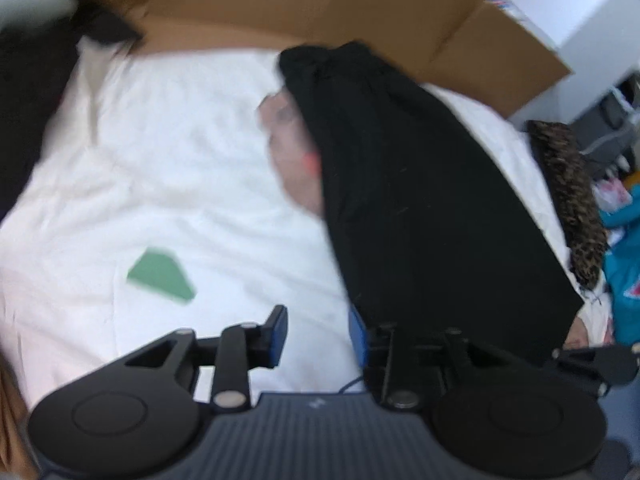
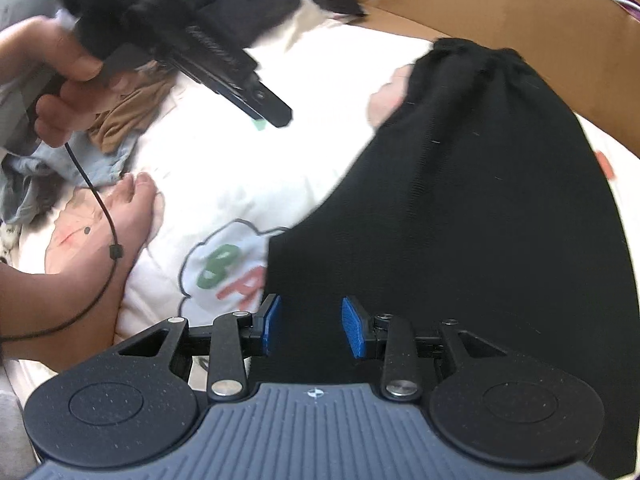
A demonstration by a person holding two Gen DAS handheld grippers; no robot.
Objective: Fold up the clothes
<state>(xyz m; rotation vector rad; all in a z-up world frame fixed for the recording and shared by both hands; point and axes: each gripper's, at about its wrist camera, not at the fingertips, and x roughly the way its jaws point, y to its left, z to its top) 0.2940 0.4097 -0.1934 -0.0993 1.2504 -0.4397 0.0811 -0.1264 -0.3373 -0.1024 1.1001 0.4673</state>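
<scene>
A black garment [image 1: 420, 184] lies folded into a long strip on the white printed sheet [image 1: 160, 160], its gathered end toward the cardboard. My left gripper [image 1: 318, 334] hangs open over bare sheet, and its right finger stands at the garment's near left edge. The right wrist view shows the same garment [image 2: 480, 200] under my right gripper [image 2: 313, 326], which is open, its blue pads [image 2: 354, 328] apart above the cloth's near left corner. A hand [image 2: 52, 72] holds the left gripper [image 2: 276, 118] at the upper left of that view.
A brown cardboard wall [image 1: 320, 4] runs along the far side of the sheet. A pile of loose clothes [image 2: 120, 120] lies at the far left, with a bare foot [image 2: 132, 208] beside it. A leopard-print cloth [image 1: 568, 200] and a teal item [image 1: 628, 260] lie at the right edge.
</scene>
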